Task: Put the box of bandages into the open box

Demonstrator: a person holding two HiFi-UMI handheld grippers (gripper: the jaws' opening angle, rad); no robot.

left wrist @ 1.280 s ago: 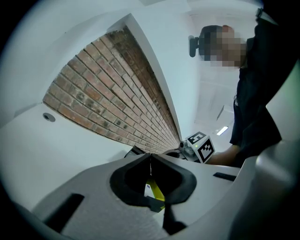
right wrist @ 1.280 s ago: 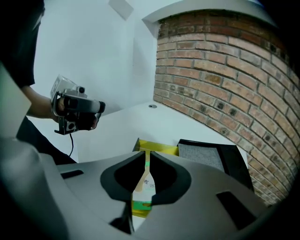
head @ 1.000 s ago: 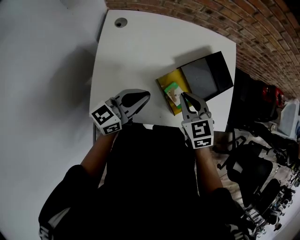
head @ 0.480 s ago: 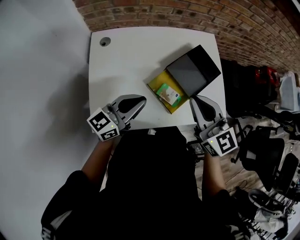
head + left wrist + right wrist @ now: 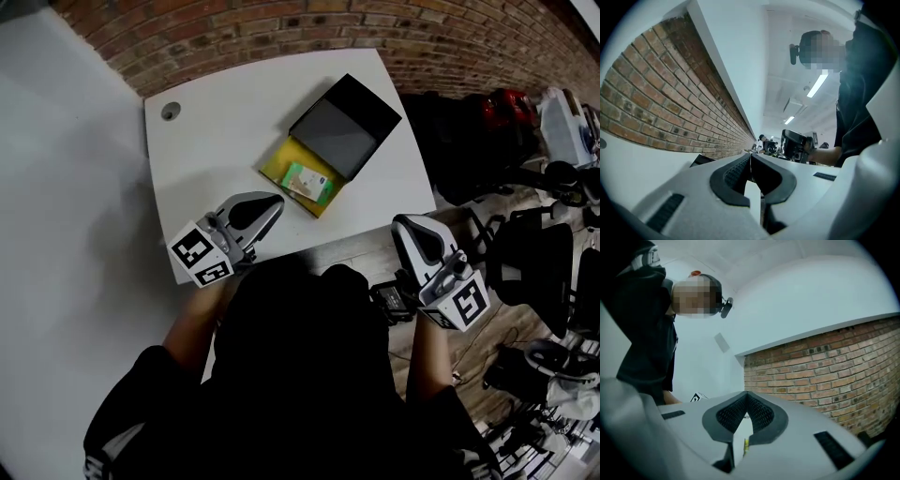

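right gripper (image 5: 406, 228): jaws together, empty, off the table's (image 5: 202, 141) near edge, well apart from the bandages | left gripper (image 5: 270, 202): jaws together, empty, over table, near the bandages | box of bandages (image 5: 309, 182): lying inside yellow open box (image 5: 274, 161), beyond both grippers

One white bench (image 5: 225, 141) carries one open box (image 5: 277, 161), yellow inside, with a single dark lid (image 5: 342, 122) hinged back on its far side. One box of bandages (image 5: 309, 183) lies inside the open box. One round cable hole (image 5: 170, 111) sits well to the left of the open box. There are two grippers, the left gripper (image 5: 275, 201) near the open box and the right gripper (image 5: 404, 226) farther from it.
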